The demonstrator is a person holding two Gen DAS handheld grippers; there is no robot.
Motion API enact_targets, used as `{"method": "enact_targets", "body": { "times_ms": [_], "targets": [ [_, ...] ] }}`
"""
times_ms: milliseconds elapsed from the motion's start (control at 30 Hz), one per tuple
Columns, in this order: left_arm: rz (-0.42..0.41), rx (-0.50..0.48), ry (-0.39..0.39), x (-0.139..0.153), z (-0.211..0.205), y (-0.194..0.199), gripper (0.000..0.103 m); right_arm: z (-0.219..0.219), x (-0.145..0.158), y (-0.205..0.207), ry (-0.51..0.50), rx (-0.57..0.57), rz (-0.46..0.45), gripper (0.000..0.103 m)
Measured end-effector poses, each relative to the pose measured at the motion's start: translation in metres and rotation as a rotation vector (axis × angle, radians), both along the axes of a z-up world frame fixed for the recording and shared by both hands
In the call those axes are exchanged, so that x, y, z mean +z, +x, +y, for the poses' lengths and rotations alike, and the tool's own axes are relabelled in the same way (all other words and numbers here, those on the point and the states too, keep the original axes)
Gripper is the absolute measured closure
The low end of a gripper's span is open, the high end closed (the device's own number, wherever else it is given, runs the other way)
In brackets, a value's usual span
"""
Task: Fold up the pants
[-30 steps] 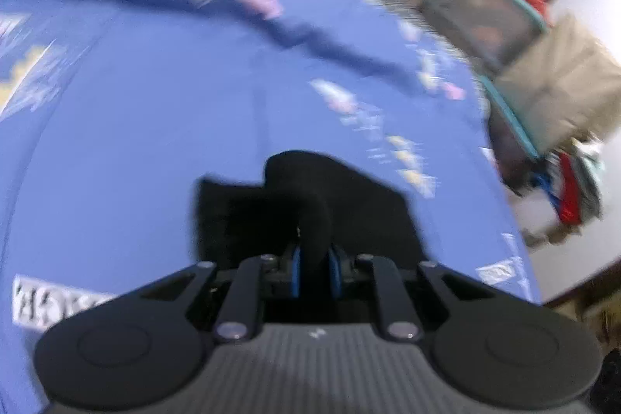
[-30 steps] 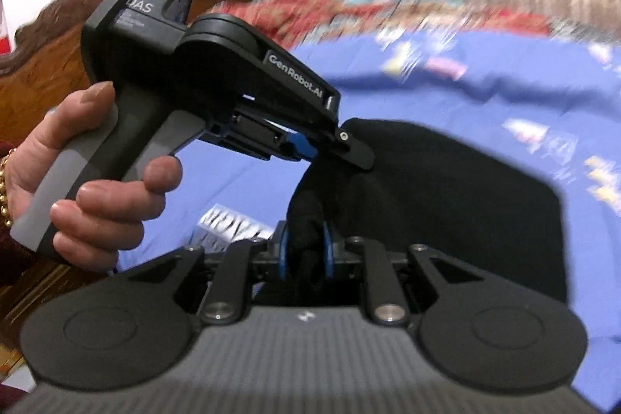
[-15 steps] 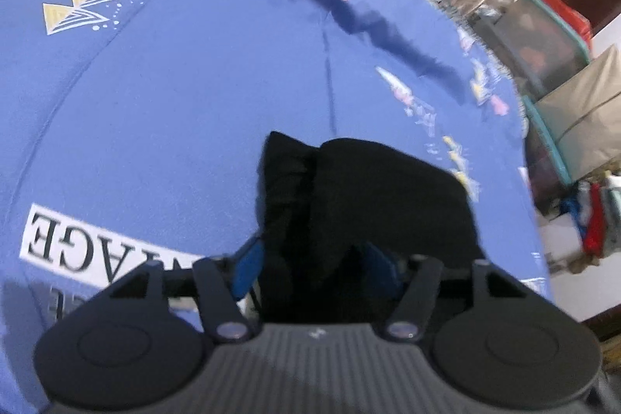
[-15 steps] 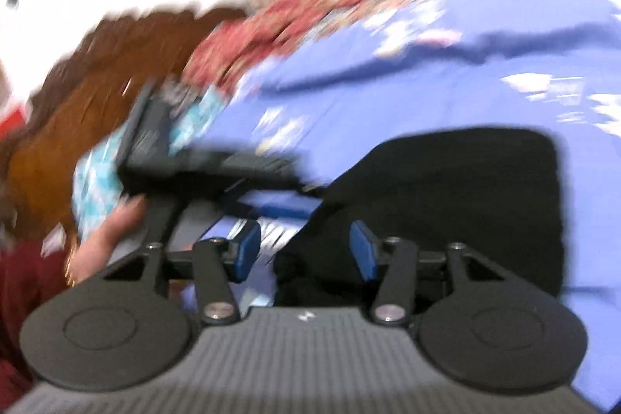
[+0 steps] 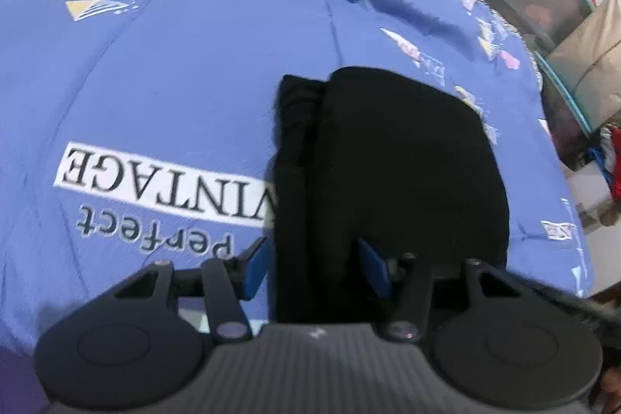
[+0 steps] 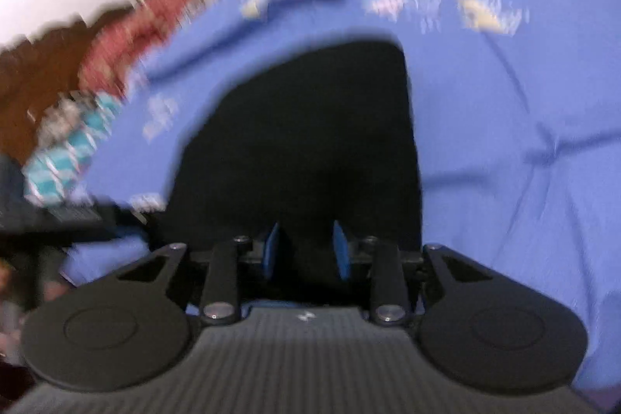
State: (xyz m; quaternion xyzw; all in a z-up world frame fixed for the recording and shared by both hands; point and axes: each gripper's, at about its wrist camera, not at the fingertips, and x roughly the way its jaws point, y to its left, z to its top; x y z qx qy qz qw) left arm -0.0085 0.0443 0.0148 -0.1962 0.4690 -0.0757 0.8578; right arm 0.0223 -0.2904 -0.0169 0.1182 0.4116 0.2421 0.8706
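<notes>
Black pants [image 5: 396, 158] are lying folded on the blue bedspread [image 5: 186, 72]. The left hand-held gripper [image 5: 316, 268] and the right hand-held gripper [image 6: 306, 251], which have both just been closing a bit, are spread with cloth between the pads. Pulling away now could snag an edge and undo the fold.

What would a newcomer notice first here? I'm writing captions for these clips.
The black pants, folded into a compact block, lie mid-frame on a bright blue bedspread. Upside-down "VINTAGE" lettering sits just left of them. The left gripper straddles their near edge with blue pads apart.
</notes>
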Motion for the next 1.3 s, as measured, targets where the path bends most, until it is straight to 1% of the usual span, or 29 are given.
{"method": "enact_targets", "body": {
  "times_ms": [33, 100, 300, 433, 667, 800, 833, 933, 1000, 1100, 1167, 1300],
  "targets": [
    [-0.006, 0.003, 0.009, -0.002, 0.0, -0.002, 0.042, 0.002, -0.005, 0.002, 0.009, -0.003, 0.009, 0.066],
    [-0.011, 0.015, 0.025, -0.007, 0.001, -0.005, 0.036, 0.0, -0.007, 0.001, 0.042, -0.012, 0.011, 0.066],
    [-0.011, 0.035, 0.021, -0.011, 0.003, -0.004, 0.029, -0.004, -0.002, -0.006, 0.062, -0.017, 0.022, 0.065],
    [-0.016, 0.035, 0.026, -0.01, 0.003, -0.006, 0.028, -0.007, -0.004, -0.006, 0.062, -0.021, 0.026, 0.065],
    [-0.008, 0.049, -0.001, -0.006, 0.008, -0.01, 0.025, -0.009, 0.001, -0.008, 0.057, -0.029, 0.02, 0.064],
    [-0.015, 0.055, 0.005, 0.004, 0.009, -0.016, 0.026, -0.011, 0.011, -0.015, 0.033, -0.036, -0.021, 0.061],
    [-0.017, 0.058, 0.005, 0.007, 0.009, -0.018, 0.027, -0.012, 0.012, -0.016, 0.03, -0.04, -0.029, 0.06],
    [-0.03, 0.065, 0.004, 0.017, 0.009, -0.027, 0.028, -0.014, 0.018, -0.02, 0.035, -0.056, -0.053, 0.06],
    [-0.041, 0.068, 0.012, 0.023, 0.008, -0.033, 0.028, -0.015, 0.022, -0.023, 0.034, -0.067, -0.079, 0.059],
    [-0.042, 0.08, 0.039, 0.028, 0.007, -0.041, 0.028, -0.016, 0.025, -0.023, 0.024, -0.091, -0.103, 0.054],
    [-0.043, 0.09, 0.047, 0.03, 0.008, -0.047, 0.028, -0.018, 0.025, -0.022, 0.017, -0.118, -0.115, 0.053],
    [-0.035, 0.113, 0.088, 0.031, 0.009, -0.056, 0.028, -0.022, 0.022, -0.02, 0.023, -0.166, -0.109, 0.047]
  ]
}}
